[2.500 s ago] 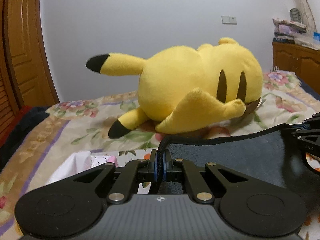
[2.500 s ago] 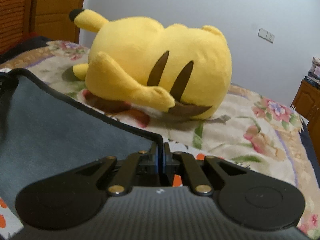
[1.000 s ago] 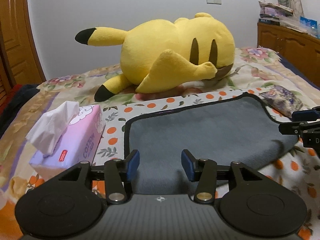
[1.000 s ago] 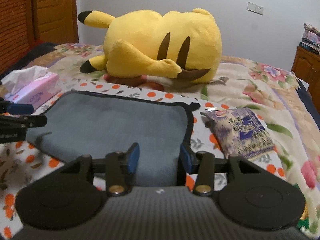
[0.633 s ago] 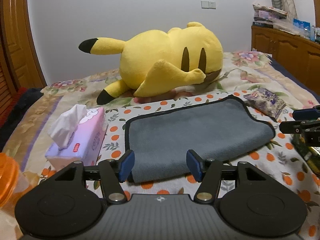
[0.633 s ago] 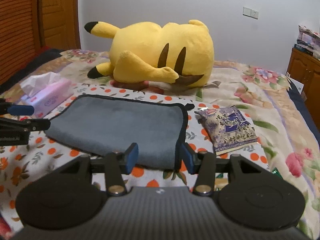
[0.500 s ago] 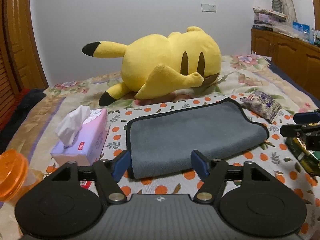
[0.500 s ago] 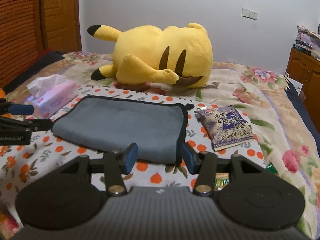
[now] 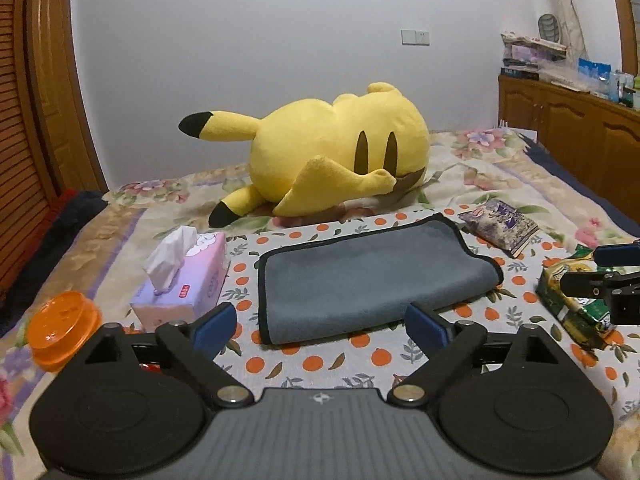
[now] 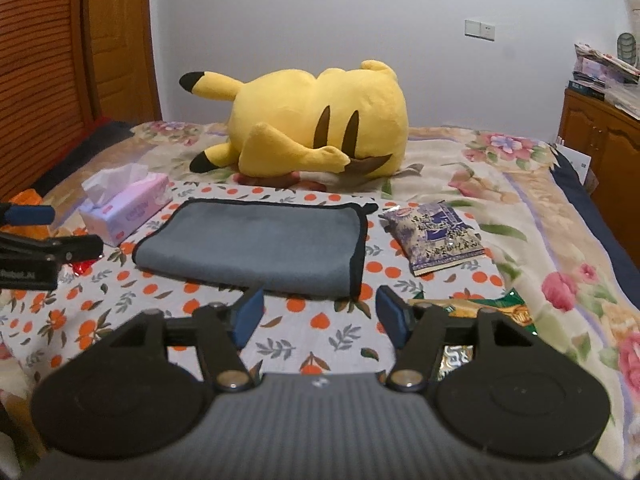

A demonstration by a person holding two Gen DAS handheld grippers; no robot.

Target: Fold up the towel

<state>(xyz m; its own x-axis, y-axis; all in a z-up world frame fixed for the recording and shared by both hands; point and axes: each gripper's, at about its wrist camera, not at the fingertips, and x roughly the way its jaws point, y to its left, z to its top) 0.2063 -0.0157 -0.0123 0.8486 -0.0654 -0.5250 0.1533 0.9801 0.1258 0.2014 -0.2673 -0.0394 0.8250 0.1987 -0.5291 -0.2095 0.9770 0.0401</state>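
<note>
The grey towel [image 9: 372, 276] lies folded flat, its black-trimmed edges stacked.

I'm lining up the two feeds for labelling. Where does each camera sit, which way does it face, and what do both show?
Left wrist: sits on the left gripper, jaws open, facing across the bed at the grey towel; the right gripper's fingers enter at the right edge.
Right wrist: sits on the right gripper, jaws open, facing the same towel from farther right; the left gripper enters at left.
Shared: towel, yellow plush, tissue box, purple snack bag.
</note>
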